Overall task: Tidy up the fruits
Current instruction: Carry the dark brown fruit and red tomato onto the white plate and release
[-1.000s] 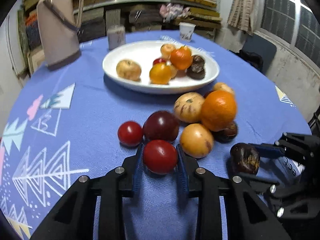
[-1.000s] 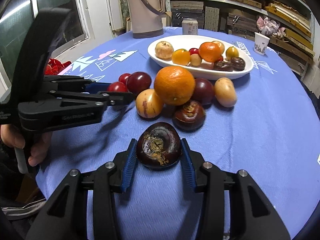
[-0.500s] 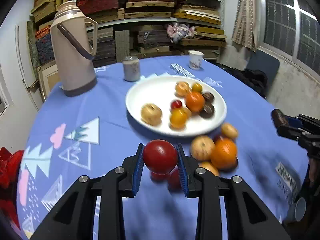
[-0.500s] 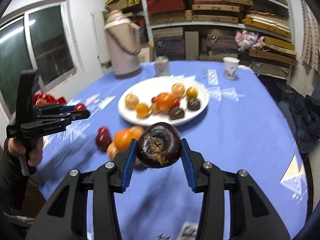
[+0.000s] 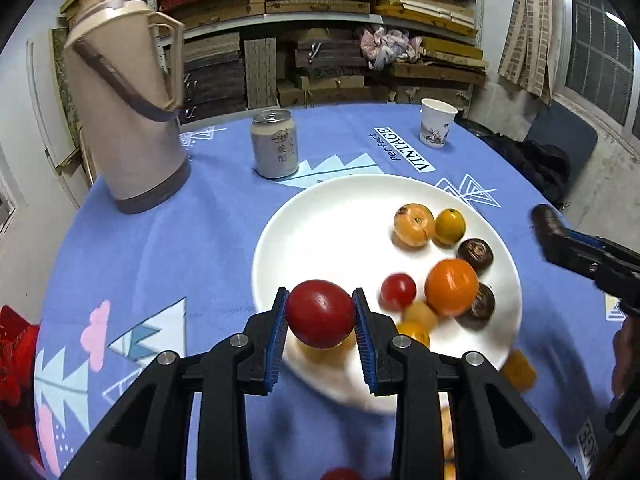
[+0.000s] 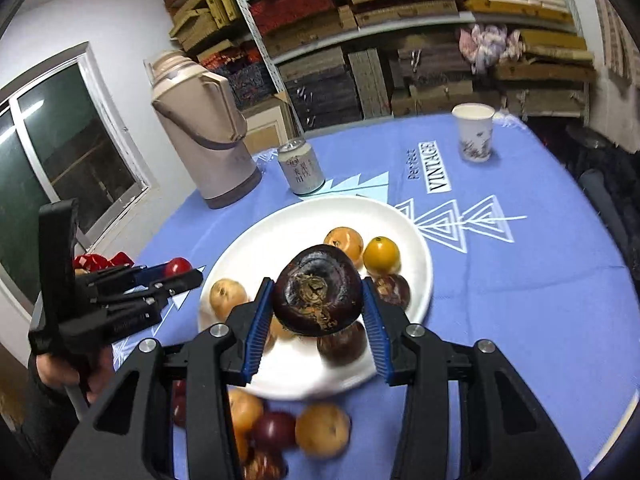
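- The round tabletop (image 5: 168,248) wears a blue cloth printed with pale triangles and the word "VINTAGE".
- A beige thermos jug (image 5: 128,112) with a brown strap stands at the far left of it.
- A white oval plate (image 5: 320,232) lies near the middle, holding a large orange fruit (image 5: 451,286), a small red one, several yellow-orange ones and dark brown ones.
- The left gripper (image 5: 320,314) hangs over the plate's near edge, its blue-padded fingers clamped on a red tomato (image 5: 320,312) lifted clear of the cloth.
- The right gripper (image 6: 318,308) hangs over the plate too, its fingers clamped on a dark brown, scuffed fruit (image 6: 318,290), likewise off the cloth.
- A loose heap of fruit (image 6: 280,424), orange, yellow-brown and dark red, lies on the cloth just in front of the plate's near rim; it is blurred.
- A silver drink can (image 5: 275,144) stands just behind the plate, beside the jug.
- A white paper cup (image 5: 436,122) stands further back to the right, well apart from the plate.
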Demonstrator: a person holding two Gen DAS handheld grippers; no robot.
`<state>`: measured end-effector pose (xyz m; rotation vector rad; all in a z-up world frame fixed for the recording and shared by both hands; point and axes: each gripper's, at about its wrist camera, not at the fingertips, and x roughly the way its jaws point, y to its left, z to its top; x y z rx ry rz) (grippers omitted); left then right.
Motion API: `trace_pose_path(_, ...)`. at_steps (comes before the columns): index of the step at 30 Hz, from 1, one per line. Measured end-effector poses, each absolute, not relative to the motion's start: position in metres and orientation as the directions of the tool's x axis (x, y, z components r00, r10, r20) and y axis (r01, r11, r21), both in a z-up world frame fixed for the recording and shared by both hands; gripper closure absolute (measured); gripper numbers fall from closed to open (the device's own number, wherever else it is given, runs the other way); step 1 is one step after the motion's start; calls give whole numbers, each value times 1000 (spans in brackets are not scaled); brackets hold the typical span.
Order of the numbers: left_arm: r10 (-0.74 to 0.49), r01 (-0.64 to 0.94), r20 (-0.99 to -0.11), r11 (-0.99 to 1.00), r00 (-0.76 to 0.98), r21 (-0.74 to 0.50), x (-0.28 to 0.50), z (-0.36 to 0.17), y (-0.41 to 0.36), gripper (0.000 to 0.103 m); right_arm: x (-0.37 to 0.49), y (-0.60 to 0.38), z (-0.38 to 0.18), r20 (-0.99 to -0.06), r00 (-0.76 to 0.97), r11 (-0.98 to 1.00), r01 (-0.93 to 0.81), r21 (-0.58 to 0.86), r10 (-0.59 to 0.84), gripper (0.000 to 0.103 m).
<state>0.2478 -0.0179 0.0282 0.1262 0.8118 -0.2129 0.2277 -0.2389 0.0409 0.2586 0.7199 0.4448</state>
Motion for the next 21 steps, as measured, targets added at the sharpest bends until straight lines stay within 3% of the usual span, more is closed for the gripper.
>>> trace_pose_path(11,-137,271,-786,962,603,41,290,1,-43,70,279,-230,0,-626,595,858,-259,444,503,60)
trace_pose_path(16,-145,269,-776,963,614,33,281,1,-42,45,279,-237,-6,-600,592,831,-251,497,538,58)
trace_pose_path(21,-132,240,-764,970,632,31,259,8,-26,39,270,-242,-2,-561,601,805,-272,527,570,58)
